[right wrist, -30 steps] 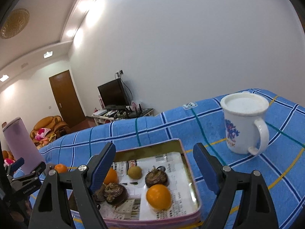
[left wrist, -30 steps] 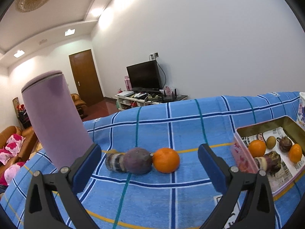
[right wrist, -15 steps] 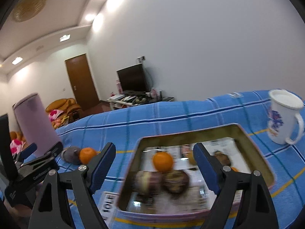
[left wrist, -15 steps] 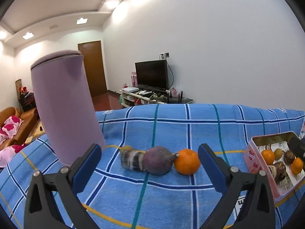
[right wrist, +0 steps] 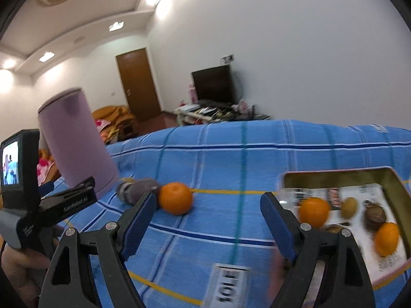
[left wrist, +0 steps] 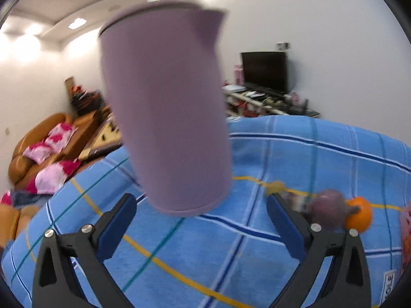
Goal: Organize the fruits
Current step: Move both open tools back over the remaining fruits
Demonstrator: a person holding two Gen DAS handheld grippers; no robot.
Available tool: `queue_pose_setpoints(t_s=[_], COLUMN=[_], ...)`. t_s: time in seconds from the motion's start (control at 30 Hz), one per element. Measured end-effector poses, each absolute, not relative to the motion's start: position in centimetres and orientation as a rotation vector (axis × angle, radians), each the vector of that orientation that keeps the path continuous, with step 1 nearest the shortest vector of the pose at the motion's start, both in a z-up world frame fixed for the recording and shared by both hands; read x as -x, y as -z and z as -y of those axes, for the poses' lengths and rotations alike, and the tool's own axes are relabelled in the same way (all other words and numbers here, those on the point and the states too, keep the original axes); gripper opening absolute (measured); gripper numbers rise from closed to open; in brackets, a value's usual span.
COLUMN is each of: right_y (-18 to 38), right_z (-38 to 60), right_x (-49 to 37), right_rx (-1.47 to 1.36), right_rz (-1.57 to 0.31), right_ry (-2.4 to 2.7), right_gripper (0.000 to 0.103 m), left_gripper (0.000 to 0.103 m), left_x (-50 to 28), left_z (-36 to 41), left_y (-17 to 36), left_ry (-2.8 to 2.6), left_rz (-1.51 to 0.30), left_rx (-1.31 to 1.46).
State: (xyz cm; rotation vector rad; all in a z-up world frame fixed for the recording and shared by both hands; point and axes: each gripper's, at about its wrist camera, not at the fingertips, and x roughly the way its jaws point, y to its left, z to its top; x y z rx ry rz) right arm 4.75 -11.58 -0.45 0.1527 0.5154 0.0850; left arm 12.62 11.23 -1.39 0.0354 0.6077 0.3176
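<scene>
My left gripper (left wrist: 201, 222) has its blue padded jaws spread wide with nothing between them, low over the blue plaid tablecloth (left wrist: 231, 251). Just beyond its tips stands the tall matte lilac jug with a small spout (left wrist: 167, 107), smooth-sided and filling most of that view. Past my right-hand jaw, blurred, lie a striped dark fruit (left wrist: 295, 201), a round purple fruit with a stem (left wrist: 330, 210) touching it, and a glossy orange tangerine (left wrist: 359, 214) touching that one, all in a row along a yellow stripe.

My right gripper (right wrist: 208, 222) is also spread apart and holds nothing. The same tangerine (right wrist: 175, 198) lies just beyond its left jaw, the purple fruit (right wrist: 136, 190) beside it towards the jug (right wrist: 74, 138). To the right, past the other jaw, sits the shallow gold-walled metal tin with a pink rim (right wrist: 334, 175), lined with printed paper; inside I see two more tangerines (right wrist: 314, 211), a small yellow-green fruit (right wrist: 348, 207) and a rough brown one (right wrist: 375, 216).
</scene>
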Motion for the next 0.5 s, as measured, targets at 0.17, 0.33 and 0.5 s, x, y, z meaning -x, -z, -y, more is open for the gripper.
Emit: queue_pose_setpoints(t_s=[0.17,0.33,0.5], right_y=[1.5,2.8,4.0], right_z=[8.6,7.3,5.6], right_x=[-8.2,-10.7,-13.8], right_rx=[-0.094,-0.056,0.008], right_rz=[-0.632,-0.73,-0.815], right_ry=[-0.166,-0.195,-0.216], right_gripper=[0.084,0.08,0.073], left_gripper=[0.103,0.103,0.103], left_x=[-13.0,-13.3,-13.3], left_z=[-12.1,-12.7,-13.0], left_y=[2.4,2.6,2.6], left_ry=[-0.343,-0.348,-0.351], left_rz=[-0.651,-0.661,-0.673], left_rx=[-0.037,-0.047,-0.045])
